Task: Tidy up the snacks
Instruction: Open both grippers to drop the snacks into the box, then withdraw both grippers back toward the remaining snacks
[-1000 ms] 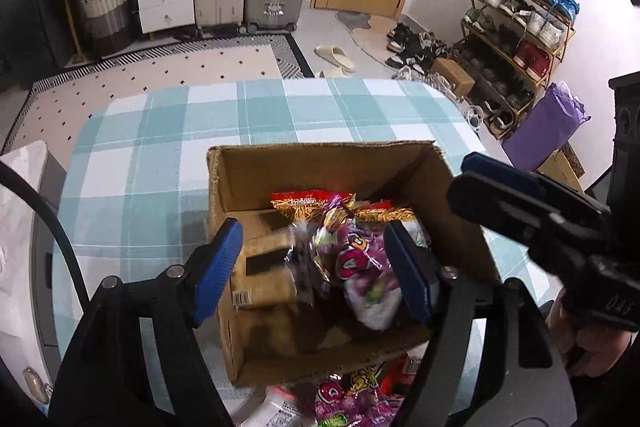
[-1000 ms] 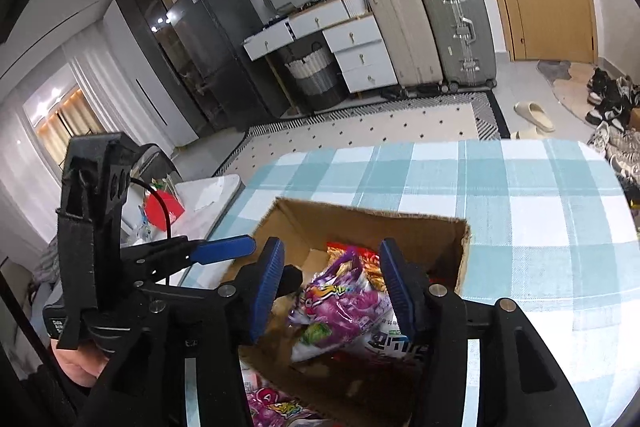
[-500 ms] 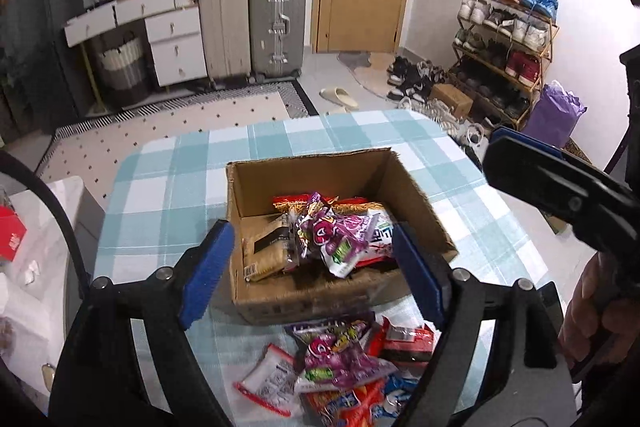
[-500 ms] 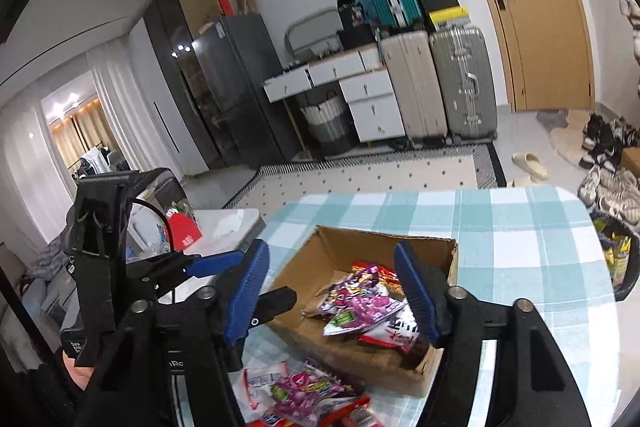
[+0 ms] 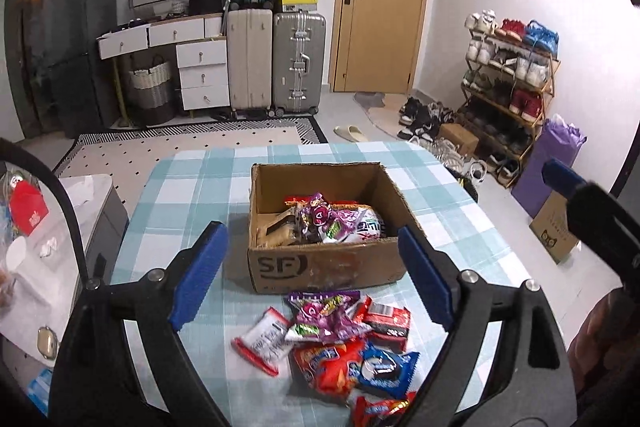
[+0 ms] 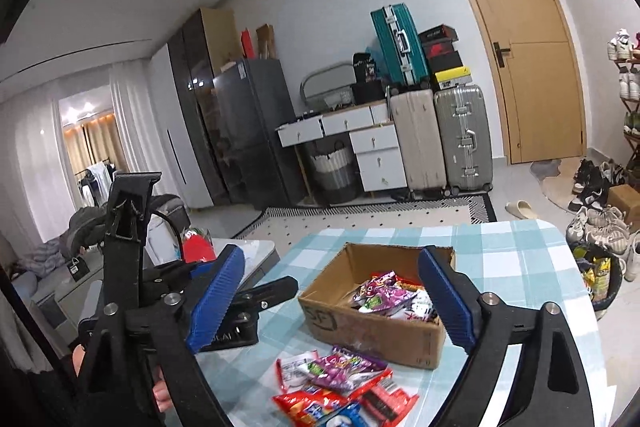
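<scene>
An open cardboard box (image 5: 320, 271) stands on the checked table, and several snack packets (image 5: 336, 221) lie inside it. A loose pile of snack packets (image 5: 344, 339) lies on the cloth just in front of the box. My left gripper (image 5: 310, 229) hovers above and short of the box, its jaws opening with nothing between them. In the right wrist view the box (image 6: 360, 331) and the pile (image 6: 340, 383) sit below my right gripper (image 6: 331, 251). Its jaws are opening too, and they are empty.
The table (image 5: 192, 187) wears a blue and white checked cloth. A white side table (image 5: 60, 227) with small items stands to its left. Suitcases (image 5: 298, 63), drawers and a door line the far wall. A shoe rack (image 5: 508, 83) stands at the right.
Both grippers have drawn back and up from inside the box and spread wider. The purple packets they reached around now lie in the box. The pile on the table has come into view.
</scene>
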`<state>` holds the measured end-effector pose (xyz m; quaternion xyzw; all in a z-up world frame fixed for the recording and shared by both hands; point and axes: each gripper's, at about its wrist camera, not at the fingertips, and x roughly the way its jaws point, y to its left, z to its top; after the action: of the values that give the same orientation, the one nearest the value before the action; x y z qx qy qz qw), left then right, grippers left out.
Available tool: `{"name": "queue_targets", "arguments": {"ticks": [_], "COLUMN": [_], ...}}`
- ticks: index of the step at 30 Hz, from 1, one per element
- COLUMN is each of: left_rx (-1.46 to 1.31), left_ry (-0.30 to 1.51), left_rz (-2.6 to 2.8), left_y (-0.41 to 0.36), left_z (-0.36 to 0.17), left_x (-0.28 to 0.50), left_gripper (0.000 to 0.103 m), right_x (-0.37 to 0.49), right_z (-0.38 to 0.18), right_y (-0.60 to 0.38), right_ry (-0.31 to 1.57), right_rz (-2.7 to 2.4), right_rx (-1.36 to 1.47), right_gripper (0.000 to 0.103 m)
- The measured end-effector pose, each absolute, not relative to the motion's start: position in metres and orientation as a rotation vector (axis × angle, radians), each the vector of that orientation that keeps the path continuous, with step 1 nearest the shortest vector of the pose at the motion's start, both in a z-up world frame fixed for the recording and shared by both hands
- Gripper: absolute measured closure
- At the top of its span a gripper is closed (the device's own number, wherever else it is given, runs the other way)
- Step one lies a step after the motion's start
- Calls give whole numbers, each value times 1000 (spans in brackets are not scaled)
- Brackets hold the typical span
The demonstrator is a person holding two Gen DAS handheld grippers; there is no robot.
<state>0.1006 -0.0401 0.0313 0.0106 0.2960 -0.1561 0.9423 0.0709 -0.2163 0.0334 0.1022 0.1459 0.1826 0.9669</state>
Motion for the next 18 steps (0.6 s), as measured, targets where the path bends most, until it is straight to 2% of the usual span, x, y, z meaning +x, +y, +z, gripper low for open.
{"name": "queue_targets", "arguments": {"ticks": [3, 5, 12, 18], "left_rx": [-21, -40, -87, -85], "left_ry": [576, 547, 474, 463], "left_rz": [-320, -315, -305, -266], "left_y": [-32, -25, -6, 13], "left_z": [37, 41, 40, 11], "left_x": [75, 61, 10, -22], "left_gripper": [10, 1, 1, 1], "right_x": [47, 33, -4, -20], "right_z": [32, 29, 10, -18], "right_y": [-214, -212, -212, -205], "right_ry": [274, 265, 250, 277], "right_rz": [362, 360, 363, 345], "right_rx": [199, 190, 222, 198], "right_gripper": [10, 9, 5, 2]}}
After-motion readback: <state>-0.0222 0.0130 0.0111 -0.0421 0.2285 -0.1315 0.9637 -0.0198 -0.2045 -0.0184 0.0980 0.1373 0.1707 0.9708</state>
